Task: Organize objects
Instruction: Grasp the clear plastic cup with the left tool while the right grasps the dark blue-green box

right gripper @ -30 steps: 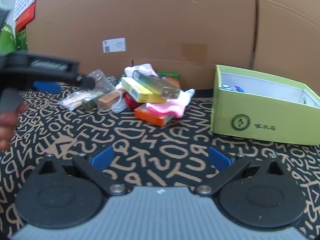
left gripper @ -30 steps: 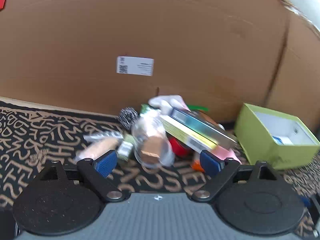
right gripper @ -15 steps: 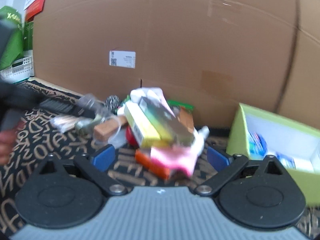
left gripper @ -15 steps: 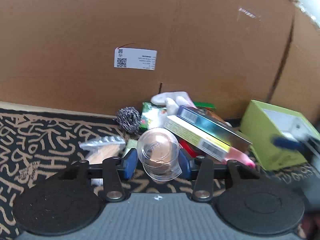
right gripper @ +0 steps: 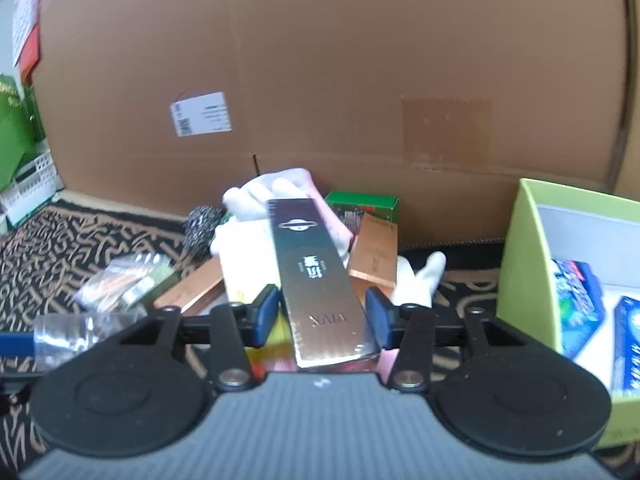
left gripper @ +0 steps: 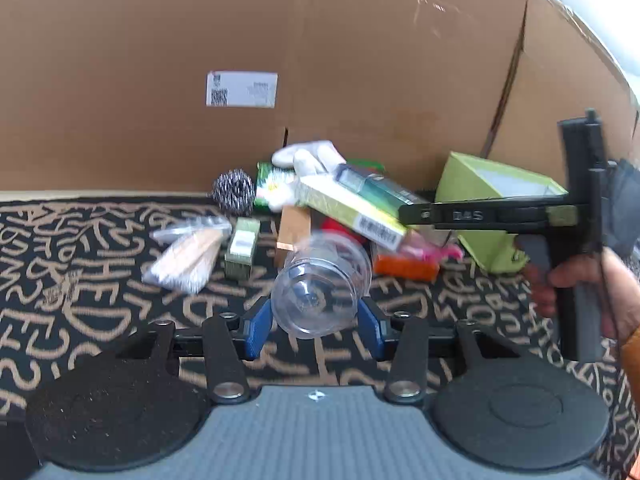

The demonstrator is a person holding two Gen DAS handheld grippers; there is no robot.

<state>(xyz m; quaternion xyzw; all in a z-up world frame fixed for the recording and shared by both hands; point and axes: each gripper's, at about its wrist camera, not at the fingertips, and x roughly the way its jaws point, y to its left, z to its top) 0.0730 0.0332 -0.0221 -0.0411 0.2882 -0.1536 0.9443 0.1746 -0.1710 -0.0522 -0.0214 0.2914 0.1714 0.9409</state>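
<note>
Clear plastic cup [left gripper: 320, 280] (ribbed, sideways) – clamped in left gripper [left gripper: 316, 322].

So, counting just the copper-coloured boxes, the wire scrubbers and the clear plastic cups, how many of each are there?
Copper boxes: 2
Wire scrubber: 1
Clear cup: 1
Total: 4

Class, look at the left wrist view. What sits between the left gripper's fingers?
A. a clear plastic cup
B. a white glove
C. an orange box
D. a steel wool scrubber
A: the clear plastic cup lies on its side between the blue fingers of the left gripper, which touch it on both sides.
</note>
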